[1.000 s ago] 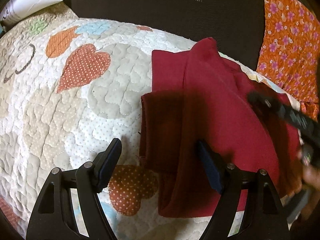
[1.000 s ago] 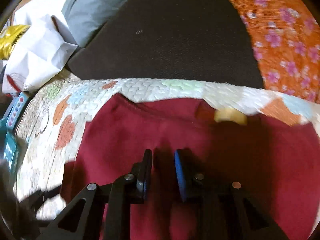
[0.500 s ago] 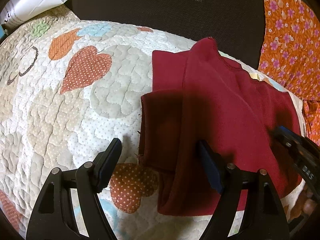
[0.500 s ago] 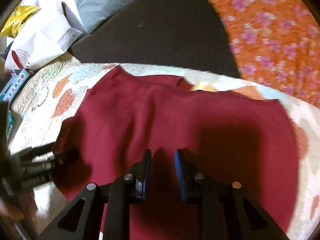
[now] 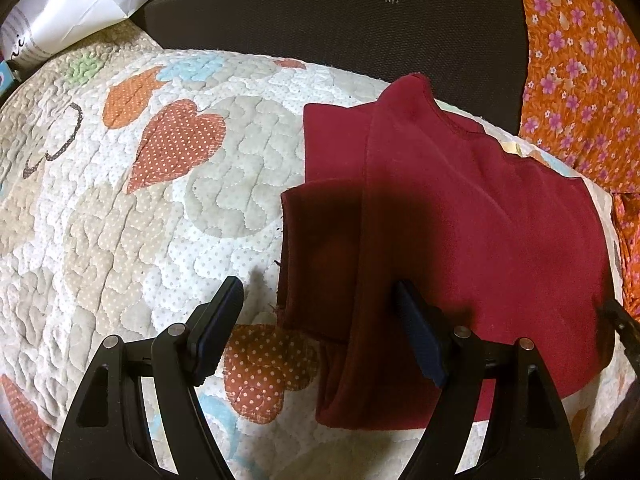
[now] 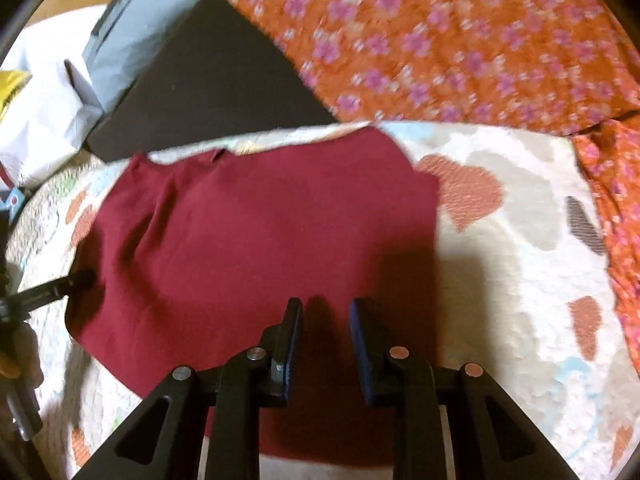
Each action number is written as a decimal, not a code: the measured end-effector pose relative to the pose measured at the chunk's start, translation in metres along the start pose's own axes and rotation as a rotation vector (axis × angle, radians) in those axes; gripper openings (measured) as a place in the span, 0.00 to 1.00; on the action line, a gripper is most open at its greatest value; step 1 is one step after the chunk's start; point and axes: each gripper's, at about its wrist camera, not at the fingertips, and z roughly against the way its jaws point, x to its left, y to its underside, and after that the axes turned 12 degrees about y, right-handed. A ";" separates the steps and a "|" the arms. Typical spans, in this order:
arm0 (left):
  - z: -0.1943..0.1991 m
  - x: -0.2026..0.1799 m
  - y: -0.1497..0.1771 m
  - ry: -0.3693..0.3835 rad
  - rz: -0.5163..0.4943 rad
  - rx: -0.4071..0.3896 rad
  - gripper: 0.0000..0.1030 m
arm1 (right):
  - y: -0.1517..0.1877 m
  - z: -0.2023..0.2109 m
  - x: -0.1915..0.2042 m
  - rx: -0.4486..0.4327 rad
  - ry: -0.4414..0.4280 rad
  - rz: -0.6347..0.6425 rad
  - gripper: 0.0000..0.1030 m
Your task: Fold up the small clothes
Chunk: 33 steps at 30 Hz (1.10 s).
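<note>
A dark red small garment [image 5: 460, 216] lies flat on a quilted heart-pattern cover [image 5: 140, 220], one sleeve folded in over its left side. My left gripper [image 5: 320, 320] is open wide and empty, just above the garment's left edge. In the right wrist view the same garment [image 6: 260, 240] fills the middle. My right gripper [image 6: 326, 328] hovers over its near edge with the jaws a narrow gap apart, holding nothing. The left gripper's tip [image 6: 56, 288] shows at the far left of that view.
A dark brown cushion [image 5: 340, 32] lies behind the quilt. An orange floral fabric [image 5: 580, 60] borders the right side. White paper bags [image 5: 80, 4] sit at the back left, and a grey bag [image 6: 140, 32] lies beside them.
My right gripper has pulled back and swung right off the garment's middle to its near edge. The left gripper has stayed in place, open.
</note>
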 end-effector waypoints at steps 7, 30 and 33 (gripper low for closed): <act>0.006 0.001 0.007 -0.007 0.000 -0.004 0.76 | 0.017 -0.009 -0.029 0.067 0.093 -0.022 0.35; 0.023 0.048 0.014 0.026 0.142 -0.017 0.76 | -0.054 0.018 0.203 0.034 -0.286 0.238 0.36; 0.019 0.051 0.010 0.046 0.160 -0.002 0.76 | -0.063 0.005 0.226 0.062 -0.329 0.219 0.39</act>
